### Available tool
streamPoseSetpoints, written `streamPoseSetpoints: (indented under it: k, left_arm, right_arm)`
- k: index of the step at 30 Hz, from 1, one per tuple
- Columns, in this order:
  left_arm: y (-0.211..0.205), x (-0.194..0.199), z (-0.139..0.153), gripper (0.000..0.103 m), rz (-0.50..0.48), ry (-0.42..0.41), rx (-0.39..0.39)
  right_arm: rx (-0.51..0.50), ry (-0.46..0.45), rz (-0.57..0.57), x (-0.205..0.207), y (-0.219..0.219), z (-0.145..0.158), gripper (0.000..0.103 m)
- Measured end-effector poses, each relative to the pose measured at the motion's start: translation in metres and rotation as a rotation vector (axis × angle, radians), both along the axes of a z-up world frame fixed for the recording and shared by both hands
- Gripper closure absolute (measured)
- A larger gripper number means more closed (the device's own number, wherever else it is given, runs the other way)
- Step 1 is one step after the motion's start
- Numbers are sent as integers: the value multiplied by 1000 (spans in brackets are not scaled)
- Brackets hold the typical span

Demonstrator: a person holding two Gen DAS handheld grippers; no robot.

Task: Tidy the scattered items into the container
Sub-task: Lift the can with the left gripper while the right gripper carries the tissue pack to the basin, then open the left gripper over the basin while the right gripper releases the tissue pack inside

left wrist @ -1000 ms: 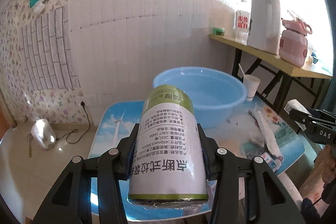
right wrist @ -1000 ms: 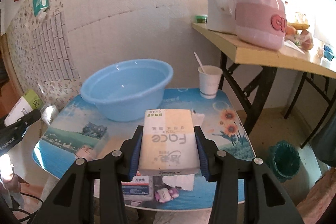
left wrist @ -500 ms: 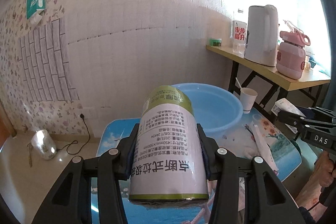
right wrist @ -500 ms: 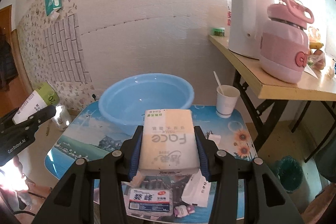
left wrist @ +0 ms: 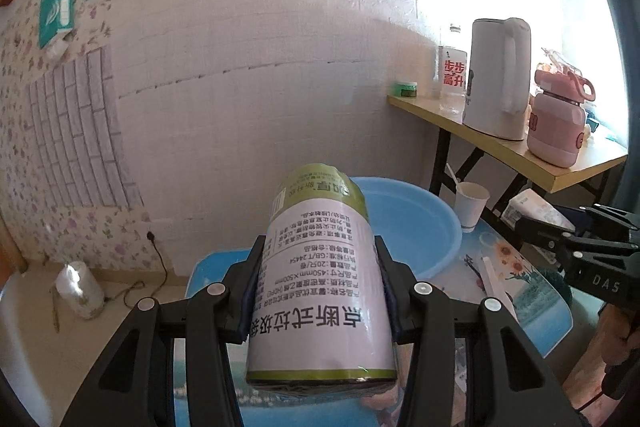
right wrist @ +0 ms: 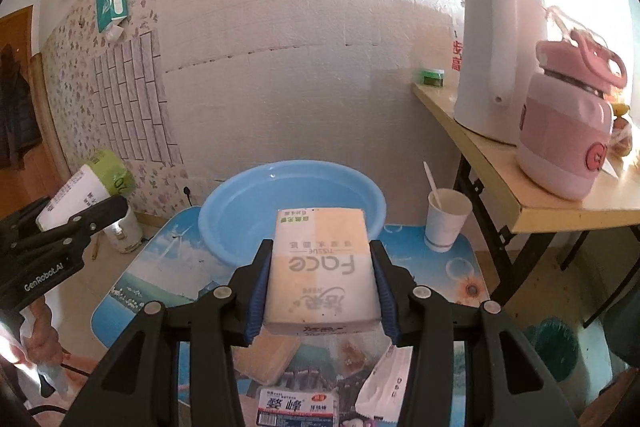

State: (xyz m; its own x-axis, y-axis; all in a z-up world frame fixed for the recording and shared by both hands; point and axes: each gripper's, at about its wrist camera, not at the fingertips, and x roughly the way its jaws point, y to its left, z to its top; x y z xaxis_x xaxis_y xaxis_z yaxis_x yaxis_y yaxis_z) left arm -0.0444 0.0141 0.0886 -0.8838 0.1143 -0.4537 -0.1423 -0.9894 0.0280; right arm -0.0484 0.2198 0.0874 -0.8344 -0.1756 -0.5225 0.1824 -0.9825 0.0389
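Bag roll (left wrist: 320, 291) clamped in left gripper (left wrist: 320, 291), tissue pack (right wrist: 322, 271) clamped in right gripper (right wrist: 320, 287), both held above table (right wrist: 460, 279), blue basin (right wrist: 292, 199) seen at 12 o'clock, cup (right wrist: 446, 219) at 2 o'clock

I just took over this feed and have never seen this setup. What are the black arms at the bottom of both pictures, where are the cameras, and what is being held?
No robot here: a person carries two hand-held grippers, each with a fisheye camera looking along its fingers. The left gripper is shut on a roll of bin bags. The right gripper is shut on a tissue pack. Each view also catches the other gripper at its edge. Ahead, on the low printed table, stand a blue basin, the likely container, and a paper cup. Small packets lie near the table's front edge.
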Motion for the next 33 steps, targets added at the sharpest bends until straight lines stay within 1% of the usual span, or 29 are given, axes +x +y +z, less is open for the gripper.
streamPoseSetpoints:
  k: [6,10,14,17,21,26,33]
  left_arm:
    - [14,-19,10,57,-33,23,-28]
    - [24,-33,10,57,-60,23,-45]
    - [28,-50,5,57,-63,10,-42]
    - [29,-69,-1,57,-59,-21,-16]
    - [30,-91,-12,57,-56,-56,-15]
    - [29,-117,-31,57,-64,-129,36]
    - [39,-134,-51,56,-93,-161,23]
  right_arm:
    - [4,5,4,-16,0,6,56]
    - [7,15,10,-29,-1,11,56]
    - [24,6,9,-48,-3,12,56]
    - [27,0,4,-62,-3,8,56]
    - [15,-27,9,-84,-3,-1,56]
    - [-24,-71,15,-112,1,-10,56]
    - [-13,-124,39,-134,-6,-31,56]
